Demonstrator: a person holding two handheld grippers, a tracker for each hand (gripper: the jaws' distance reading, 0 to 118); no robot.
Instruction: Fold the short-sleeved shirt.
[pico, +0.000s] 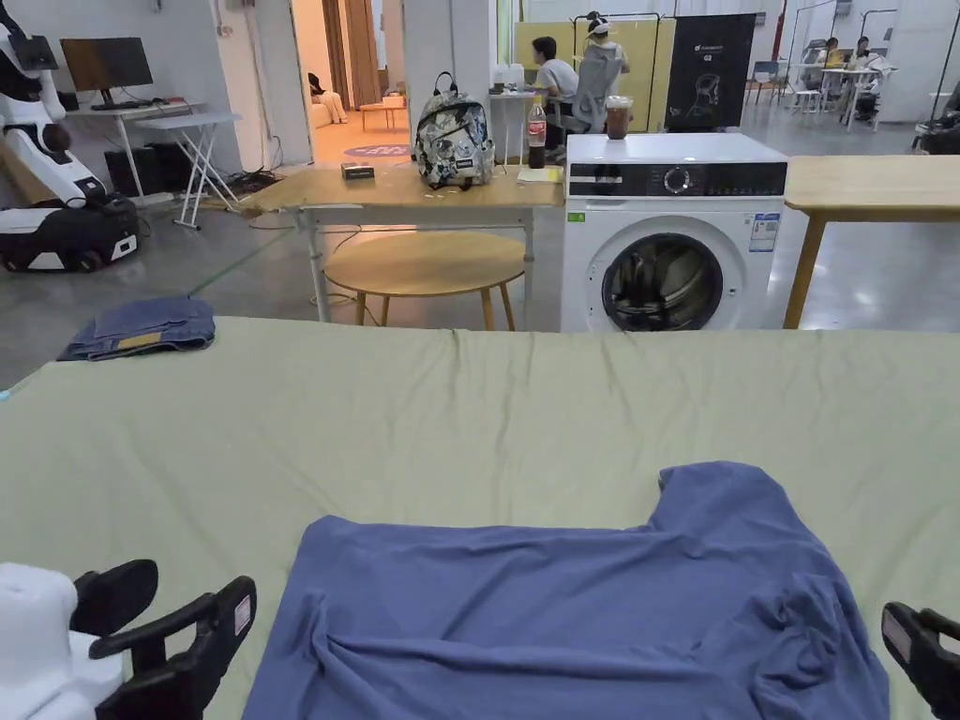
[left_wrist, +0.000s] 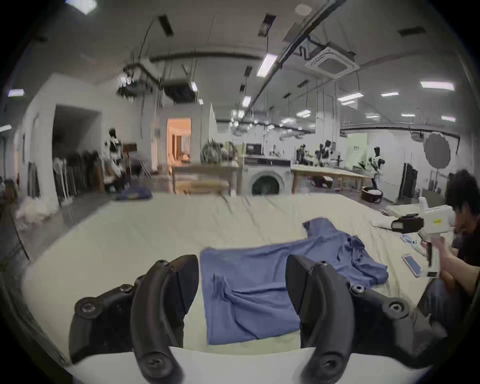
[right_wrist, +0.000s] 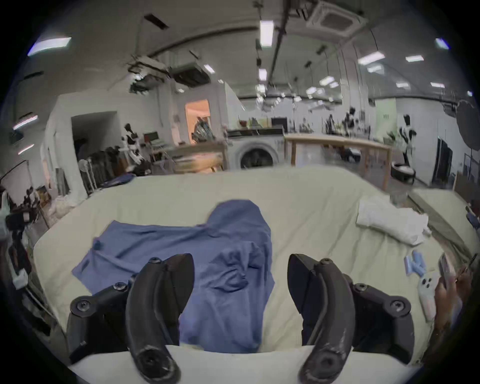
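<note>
A blue short-sleeved shirt (pico: 562, 600) lies on the pale green table cover (pico: 469, 422) near the front edge, one sleeve pointing away, its right part rumpled. The shirt (left_wrist: 259, 285) lies just ahead of my left gripper (left_wrist: 241, 280), whose jaws stand wide apart with nothing between them. In the head view my left gripper (pico: 169, 609) hovers off the shirt's left hem. My right gripper (right_wrist: 240, 280) is open too, above the shirt's (right_wrist: 223, 259) bunched end; a part of my right gripper (pico: 923, 647) shows at the lower right.
Folded denim (pico: 141, 328) sits at the table's far left corner. A white cloth (right_wrist: 392, 223), small blue items (right_wrist: 415, 262) and phones lie at the right, where a person sits. A washing machine (pico: 670, 234), wooden tables and a backpack (pico: 455, 141) stand beyond.
</note>
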